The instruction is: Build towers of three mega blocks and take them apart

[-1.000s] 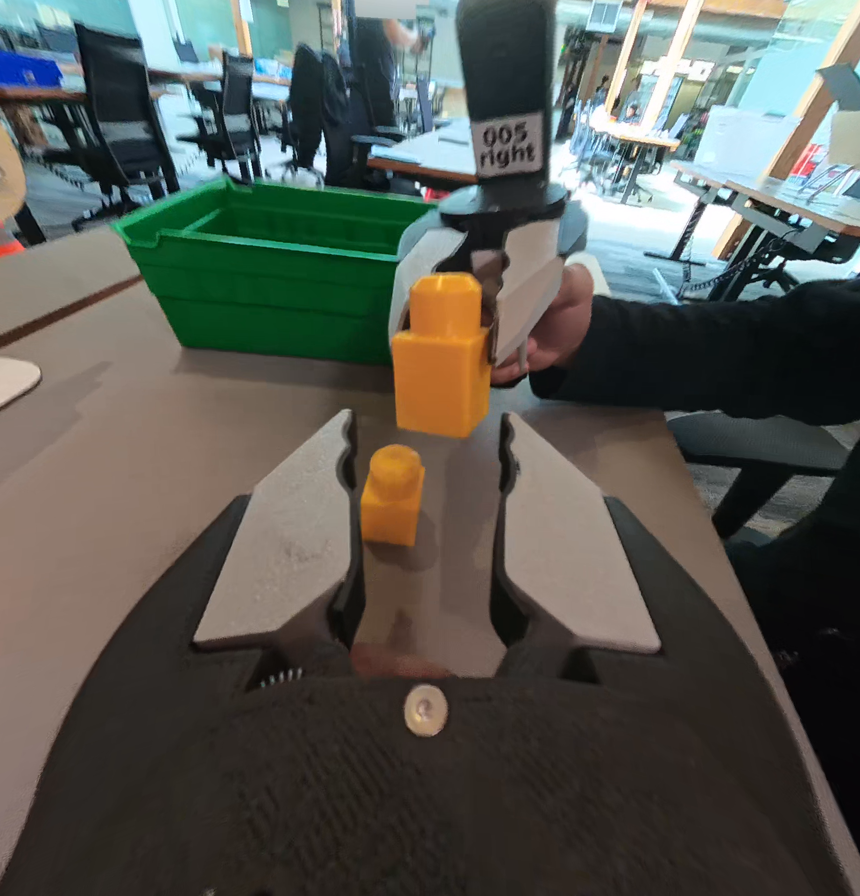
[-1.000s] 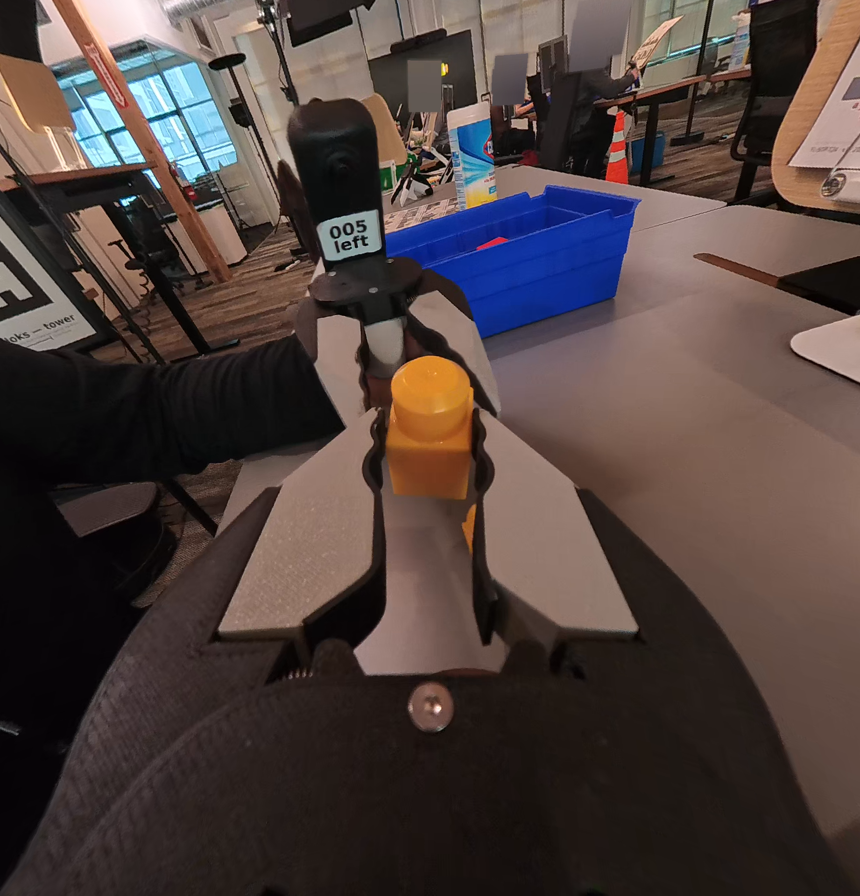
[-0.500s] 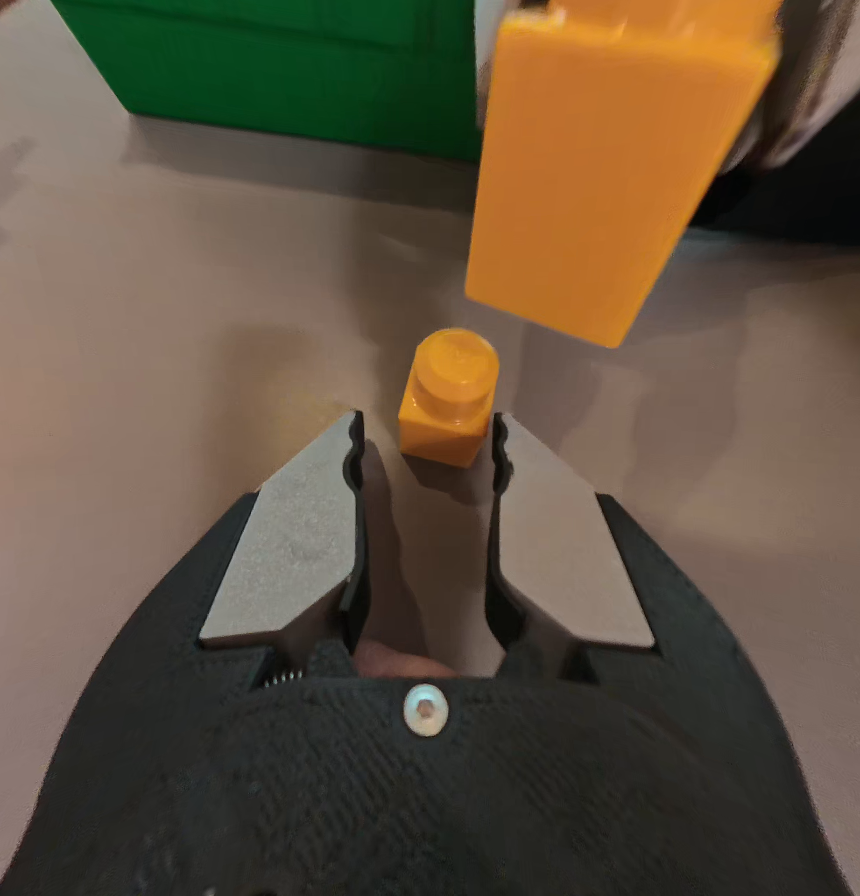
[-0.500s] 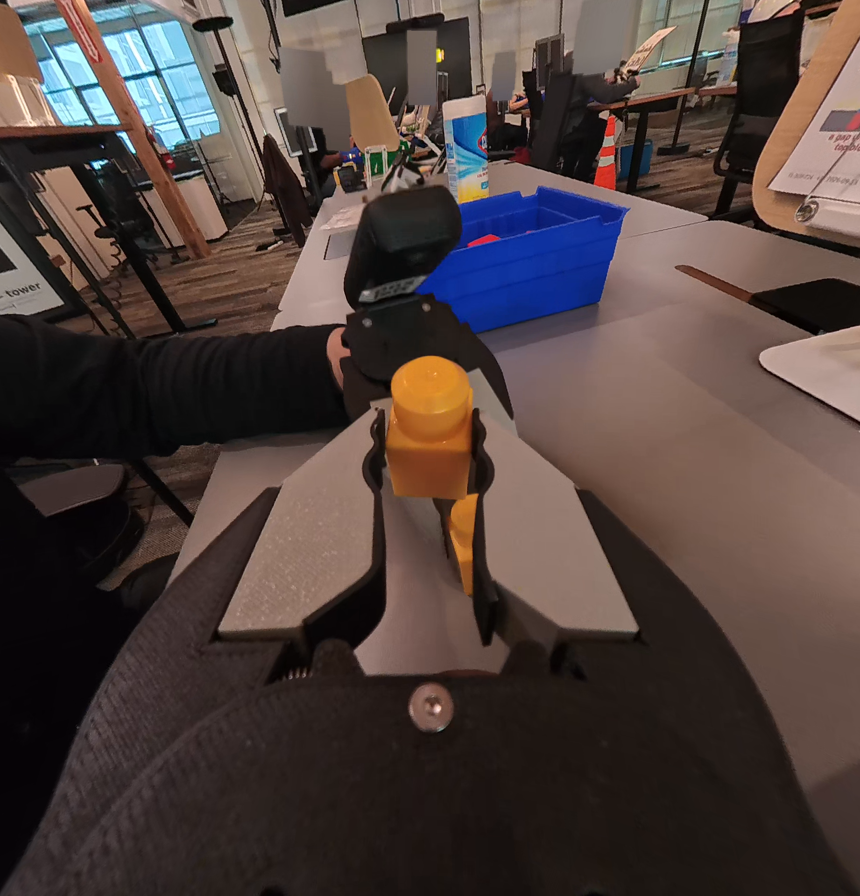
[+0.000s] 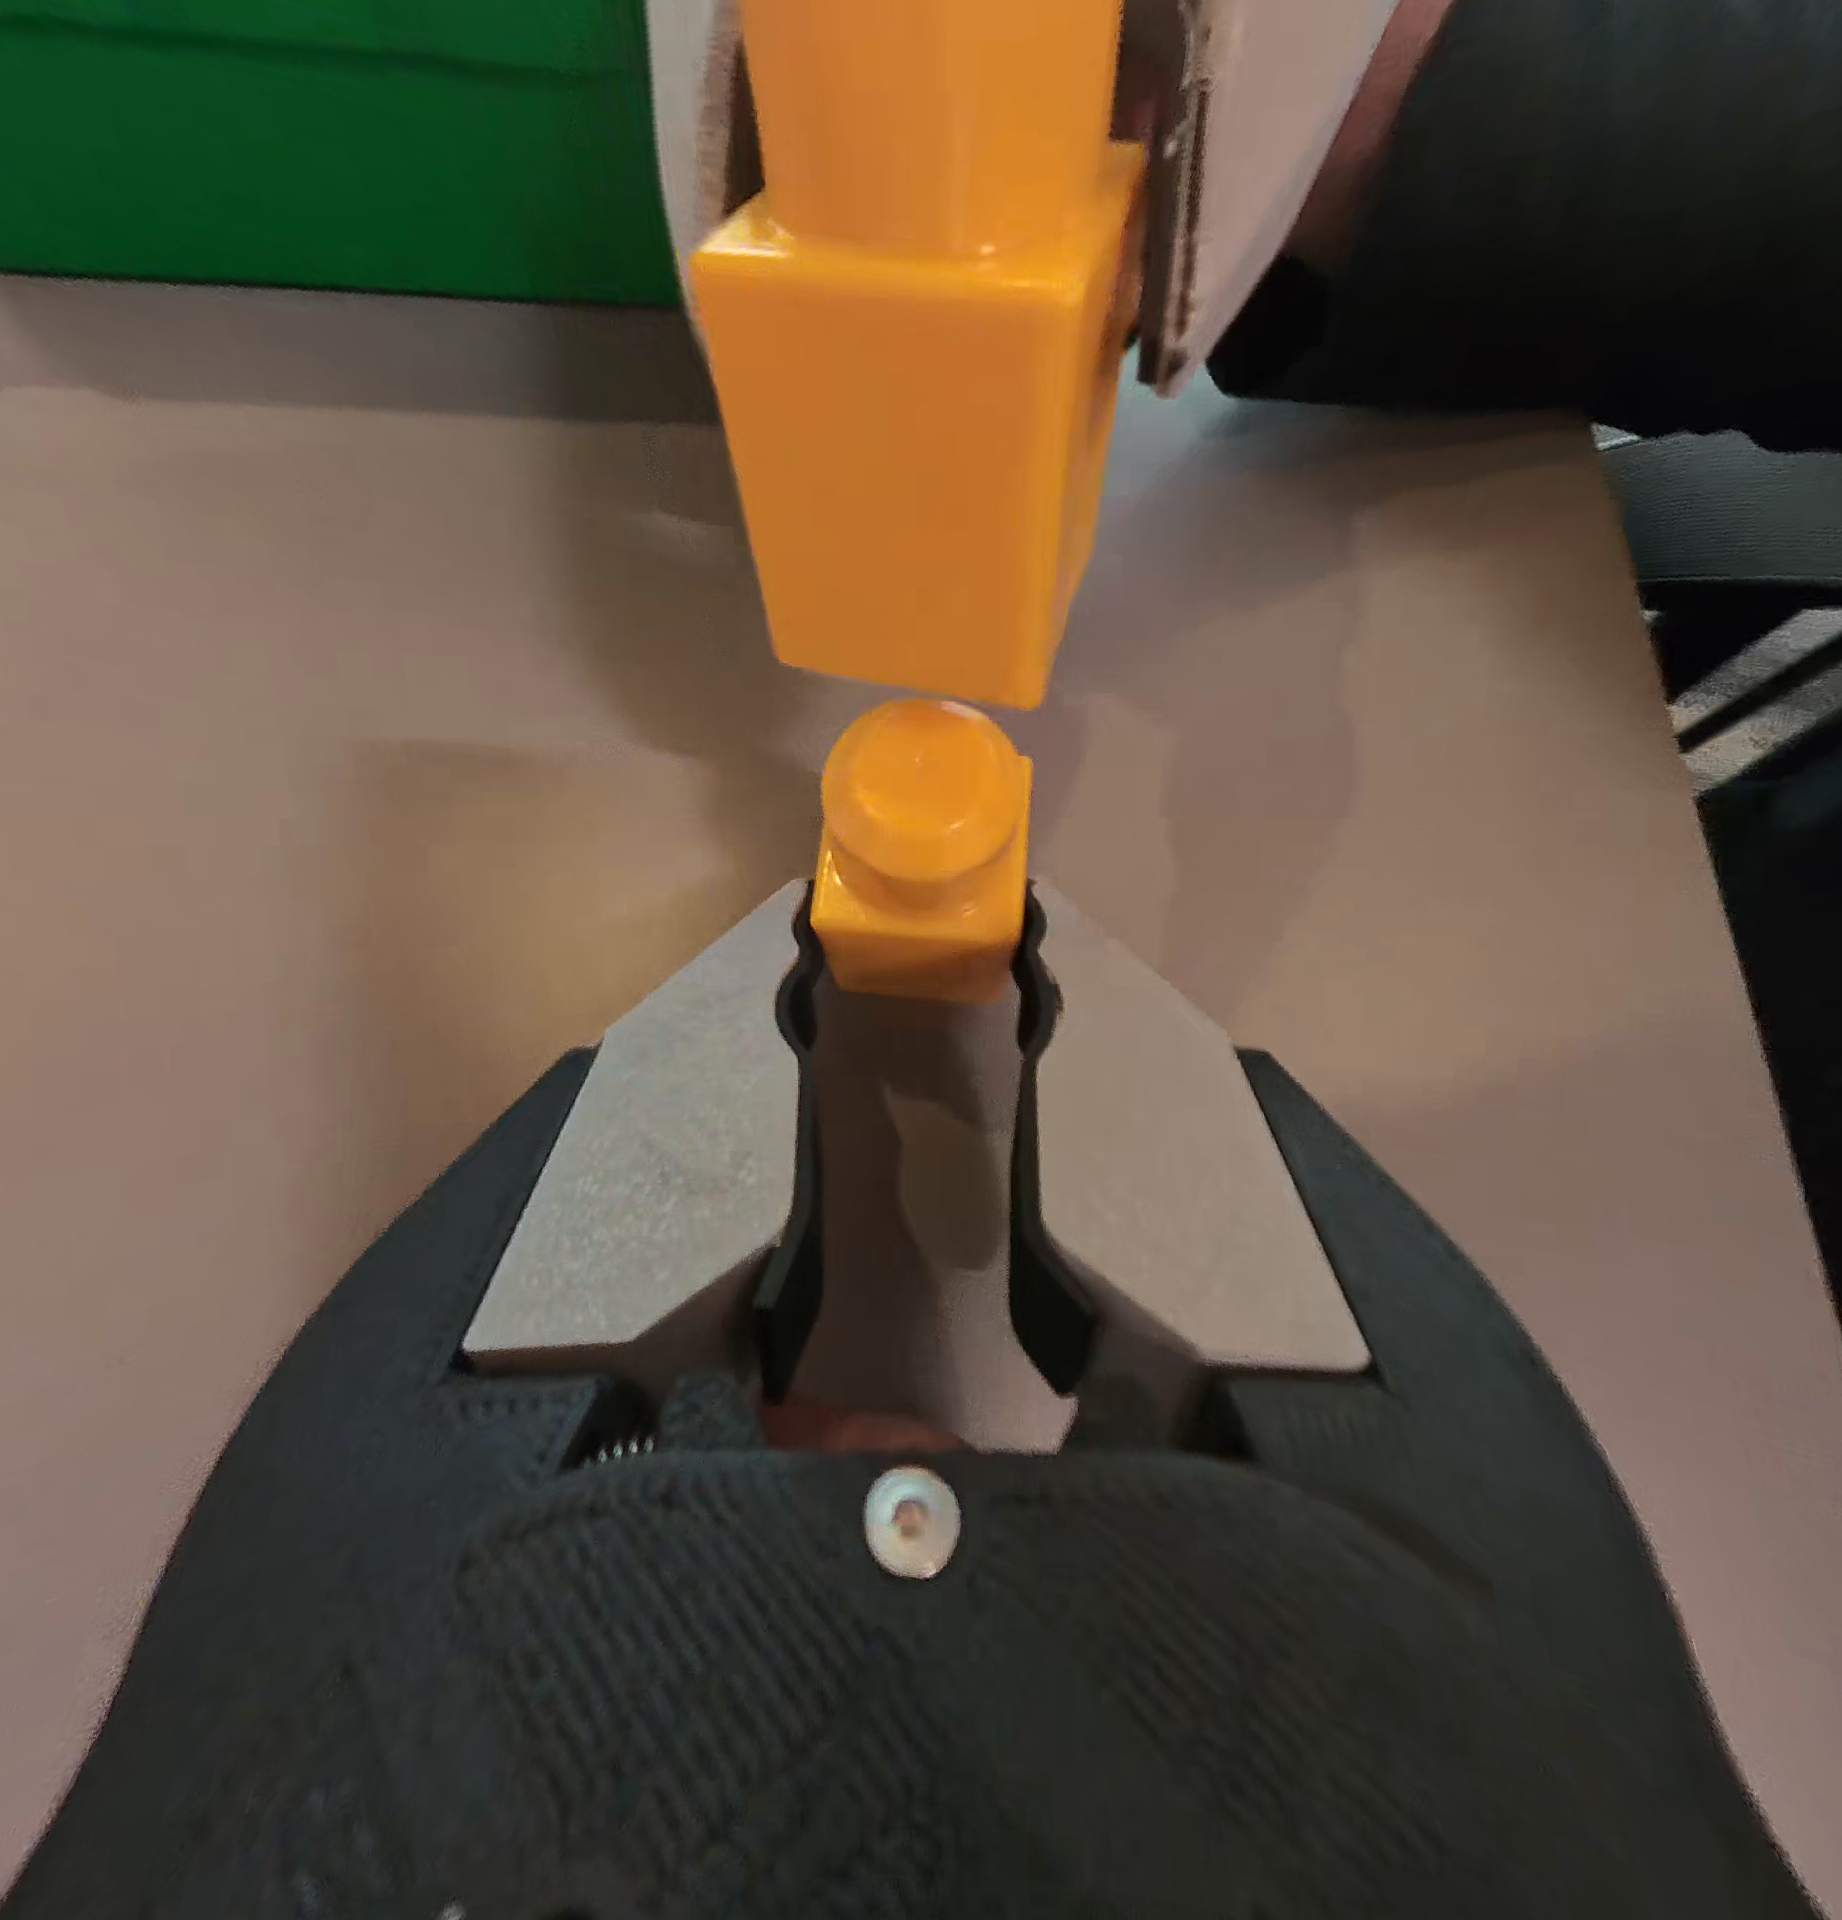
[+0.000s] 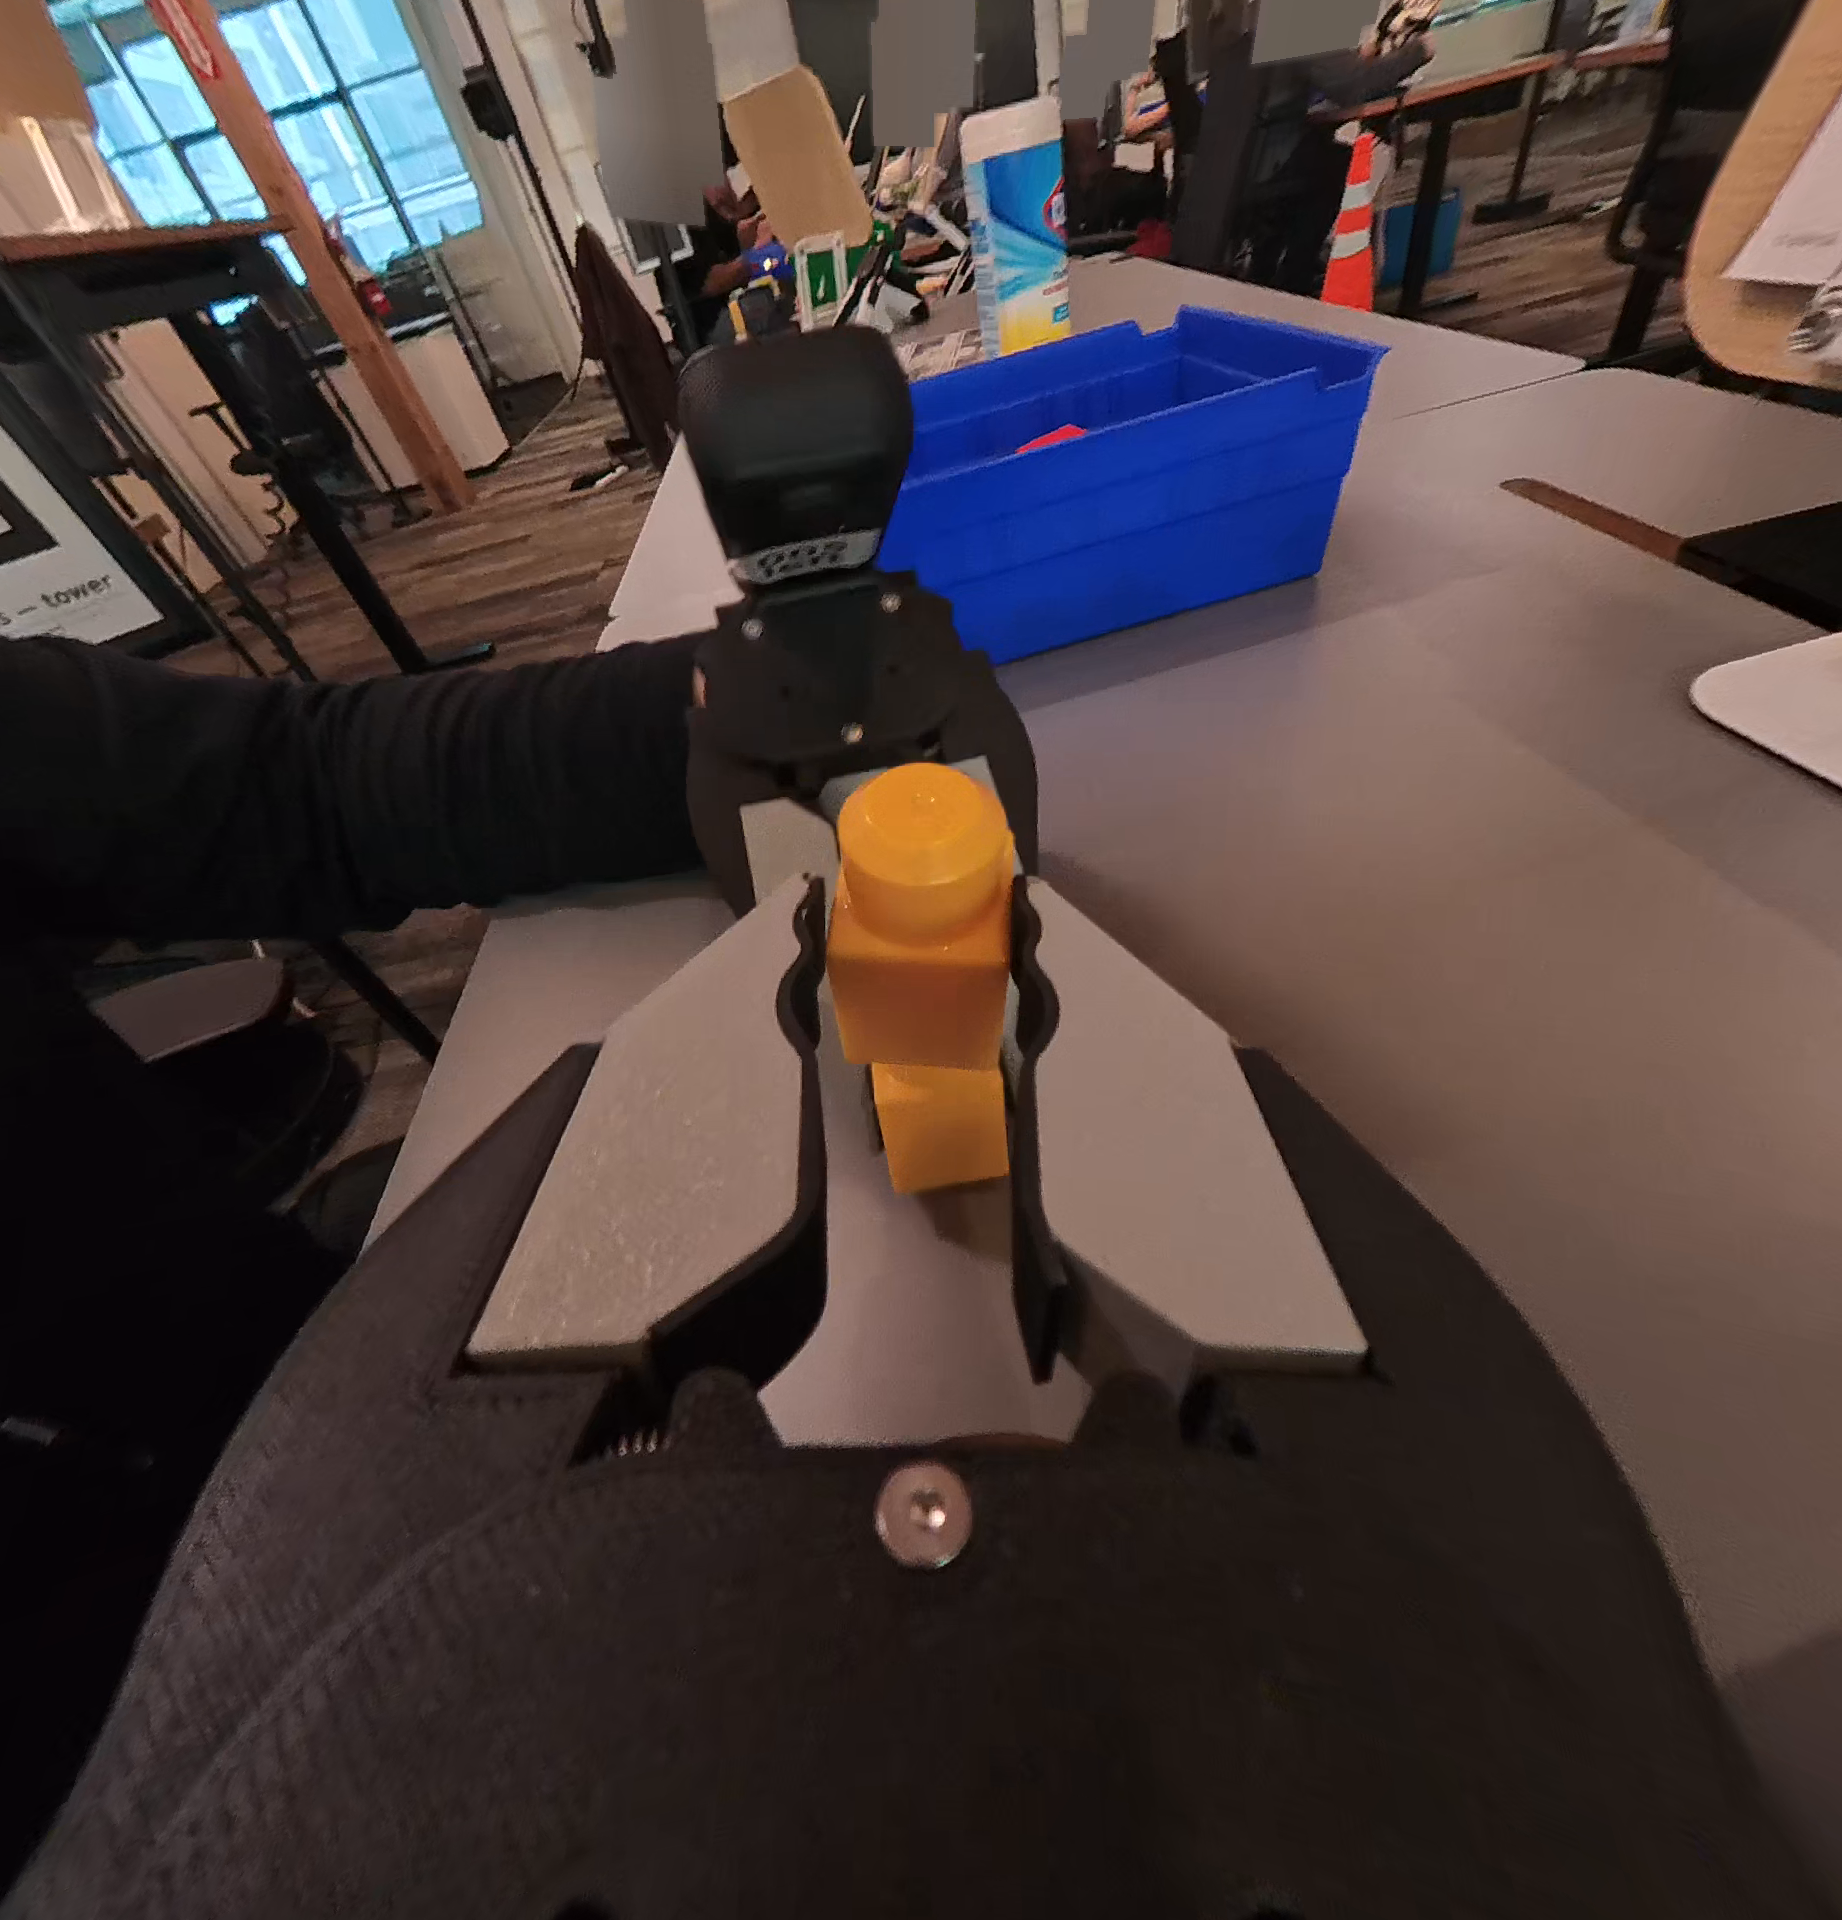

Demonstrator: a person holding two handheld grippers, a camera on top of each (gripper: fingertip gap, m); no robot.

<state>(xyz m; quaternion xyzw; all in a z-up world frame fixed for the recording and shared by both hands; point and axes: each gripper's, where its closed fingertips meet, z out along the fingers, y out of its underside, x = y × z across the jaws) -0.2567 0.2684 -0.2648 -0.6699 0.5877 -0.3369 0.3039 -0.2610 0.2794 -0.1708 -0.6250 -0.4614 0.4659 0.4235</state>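
Two orange mega blocks. My left gripper is shut on the lower orange block, which stands on the table with its stud up. My right gripper is shut on the upper orange block and holds it upright, straight over the lower one. In the left wrist view the upper block hangs just above the lower stud, with a thin gap. In the right wrist view the lower block shows under the held one, and the left gripper lies behind it.
A green bin stands at the back of the grey table. In the right wrist view a blue bin with a red piece inside stands behind, a wipes canister beyond it, and a white pad at the right. Some 9 cm of space lies between my two pairs of fingers.
My left gripper has moved forward and shut on the lower block. My right gripper has brought the upper block down and over it, until it hangs just above the stud.
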